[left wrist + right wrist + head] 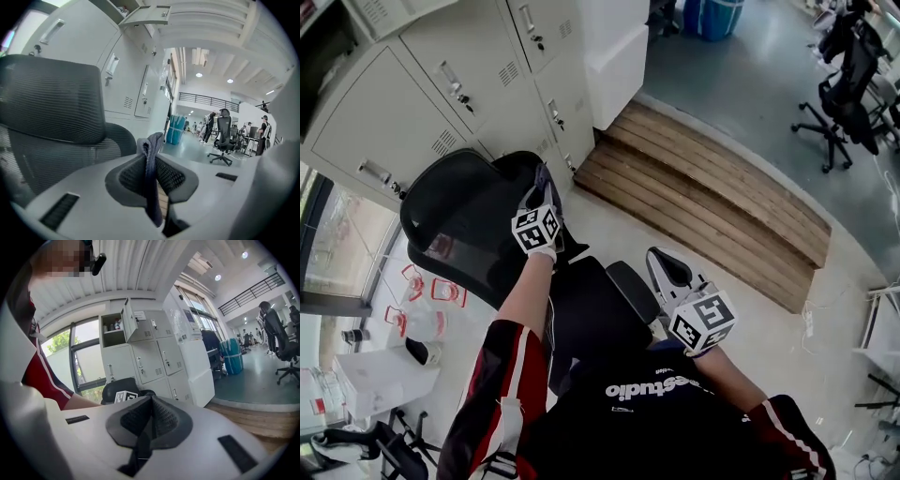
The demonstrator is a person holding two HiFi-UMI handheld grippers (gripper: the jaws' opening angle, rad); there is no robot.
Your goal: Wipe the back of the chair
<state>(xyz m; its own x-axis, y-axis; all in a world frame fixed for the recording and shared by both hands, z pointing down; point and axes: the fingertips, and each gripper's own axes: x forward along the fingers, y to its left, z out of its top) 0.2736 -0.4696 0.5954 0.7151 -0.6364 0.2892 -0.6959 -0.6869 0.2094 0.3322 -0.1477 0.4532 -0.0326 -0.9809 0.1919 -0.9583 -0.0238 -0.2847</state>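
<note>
Over the chair point(502, 246), we have the left gripper point(540, 193) up at the near edge of the backrest point(455, 214), jaws clamped on a grey cloth point(152, 187). The cloth is pinched between the pads, poking out above them and hanging below. It sits just beside the mesh back, though we cannot tell if it touches. Nearer us, by the seat point(592, 317), the right gripper point(150, 408) hovers with its jaws pressed together and nothing between them. Beyond the chair stand grey lockers point(441, 89). Off to our right of it runs a wooden step point(708, 202).
</note>
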